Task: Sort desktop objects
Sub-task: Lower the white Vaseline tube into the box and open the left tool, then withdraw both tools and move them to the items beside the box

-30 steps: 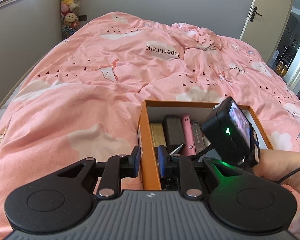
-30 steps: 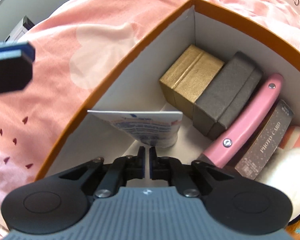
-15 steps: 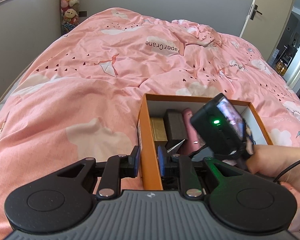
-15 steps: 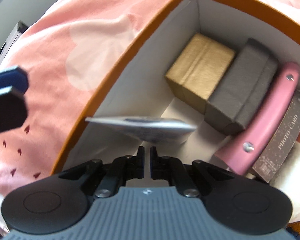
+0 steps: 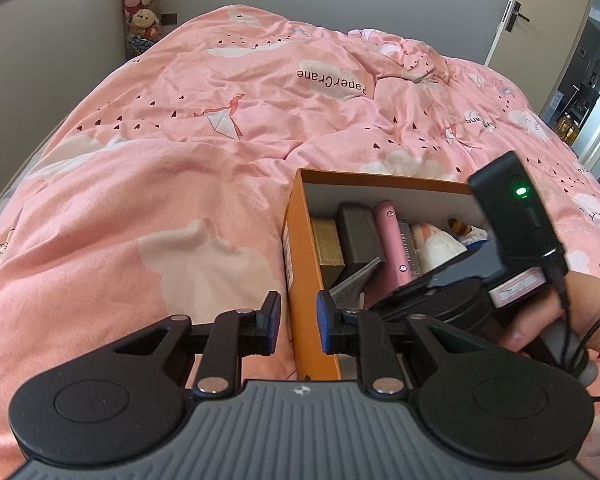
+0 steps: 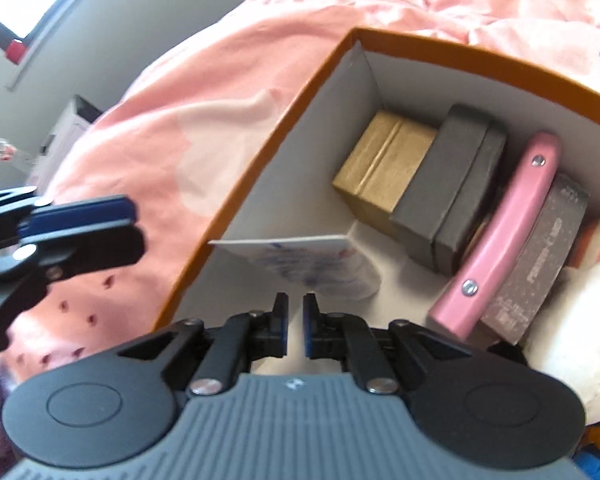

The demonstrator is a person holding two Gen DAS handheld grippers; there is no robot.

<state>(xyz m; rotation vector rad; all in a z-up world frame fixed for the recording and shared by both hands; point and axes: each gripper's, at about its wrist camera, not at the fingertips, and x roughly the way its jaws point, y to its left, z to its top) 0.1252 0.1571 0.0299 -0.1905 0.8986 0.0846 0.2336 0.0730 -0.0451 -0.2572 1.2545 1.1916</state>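
In the left wrist view, the left gripper [image 5: 298, 326] is seen at 6 o'clock, its jaws set astride the near left wall of the orange box [image 5: 300, 264]: one blue pad lies outside the wall, the other inside. Whether the pads press on the card cannot be told. Just inside that wall, a white tube [image 5: 354, 286] with a flat crimped end is seen lying in the near left corner of the box.

In the right wrist view, the right gripper [image 6: 295, 330] is held over the box interior with its jaws parted only by a narrow gap; nothing is held between them. The tube [image 6: 320, 264] lies just beyond the fingertips, toward 12 o'clock, apart from them (the picture is somewhat blurred). The left gripper's finger is seen at 9 o'clock, outside the box wall.

Farther in, a gold box [image 6: 384, 164], a dark grey case [image 6: 452, 184], a pink case [image 6: 500, 236] and a speckled card box [image 6: 540, 264] are packed side by side, from 12 toward 3 o'clock. A white plush toy [image 6: 572, 320] is seen at 3 o'clock.

The box is rested on a pink duvet [image 5: 140, 200], which stretches away toward 12 o'clock.
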